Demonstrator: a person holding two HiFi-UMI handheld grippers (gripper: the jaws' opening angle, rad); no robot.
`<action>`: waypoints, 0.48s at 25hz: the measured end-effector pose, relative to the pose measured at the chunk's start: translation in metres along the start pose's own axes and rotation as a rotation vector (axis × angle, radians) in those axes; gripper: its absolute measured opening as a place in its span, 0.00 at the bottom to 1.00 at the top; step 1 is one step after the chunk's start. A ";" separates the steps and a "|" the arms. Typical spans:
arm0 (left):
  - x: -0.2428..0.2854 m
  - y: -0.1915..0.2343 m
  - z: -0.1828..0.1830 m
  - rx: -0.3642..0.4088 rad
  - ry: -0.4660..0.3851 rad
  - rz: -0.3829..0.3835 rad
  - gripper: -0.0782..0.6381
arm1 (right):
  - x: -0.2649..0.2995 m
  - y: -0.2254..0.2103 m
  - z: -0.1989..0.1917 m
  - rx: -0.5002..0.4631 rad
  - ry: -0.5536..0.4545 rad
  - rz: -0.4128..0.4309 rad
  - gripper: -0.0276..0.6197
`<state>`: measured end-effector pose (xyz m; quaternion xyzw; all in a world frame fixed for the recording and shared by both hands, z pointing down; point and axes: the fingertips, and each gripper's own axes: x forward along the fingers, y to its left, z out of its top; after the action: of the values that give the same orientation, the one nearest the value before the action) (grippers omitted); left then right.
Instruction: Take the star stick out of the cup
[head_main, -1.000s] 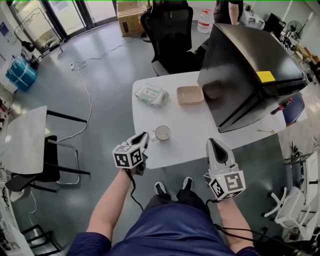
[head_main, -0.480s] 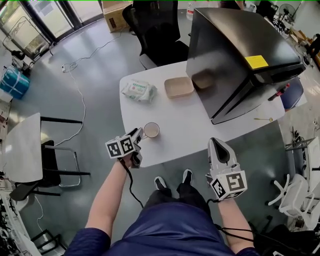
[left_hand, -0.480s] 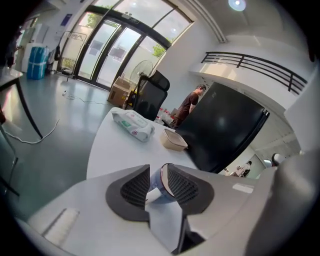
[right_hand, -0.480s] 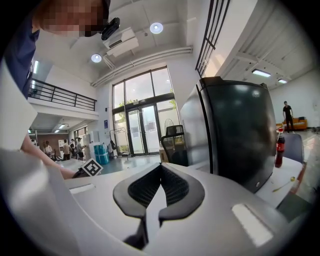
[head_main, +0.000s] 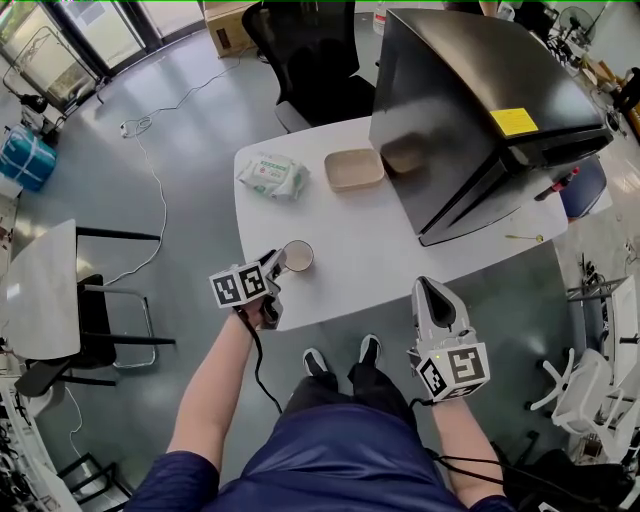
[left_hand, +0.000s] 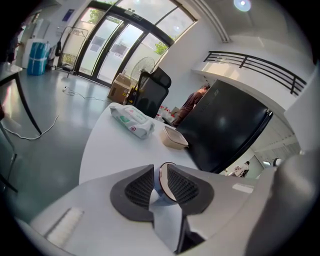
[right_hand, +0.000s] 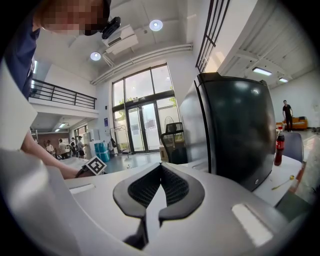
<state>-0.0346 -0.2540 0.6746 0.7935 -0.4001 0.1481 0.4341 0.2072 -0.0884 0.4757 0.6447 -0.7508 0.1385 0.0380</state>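
Cup (head_main: 298, 256) between left tool (head_main: 273, 266) jaws

We wear a dark blue short-sleeved top (head_main: 340, 460) and black shoes (head_main: 314, 360) with pale soles. Our left gripper (head_main: 281, 260) and right gripper (head_main: 428, 287) are light grey shells with black ribbed pads (left_hand: 139, 187). Behind each sits a white cube (head_main: 240, 286) printed with black square markers. A black cable (head_main: 256, 365) trails from the left gripper's rear.

right hand-held gripper (right_hand: 161, 171) jaws pressed together on nothing; big black cabinet (right_hand: 235, 130) at two o'clock, bottle (right_hand: 278, 148) at three.
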 end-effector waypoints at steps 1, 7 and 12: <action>0.000 0.001 0.001 -0.004 -0.004 0.004 0.22 | 0.000 0.000 0.000 -0.001 0.002 0.001 0.05; -0.005 0.001 0.006 -0.032 -0.040 0.013 0.12 | 0.002 -0.001 -0.002 0.006 -0.001 0.006 0.05; -0.010 -0.001 0.007 -0.063 -0.063 -0.004 0.12 | 0.007 0.003 0.001 0.002 0.001 0.023 0.05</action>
<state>-0.0406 -0.2542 0.6638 0.7844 -0.4164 0.1097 0.4463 0.2033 -0.0945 0.4762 0.6360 -0.7580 0.1400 0.0363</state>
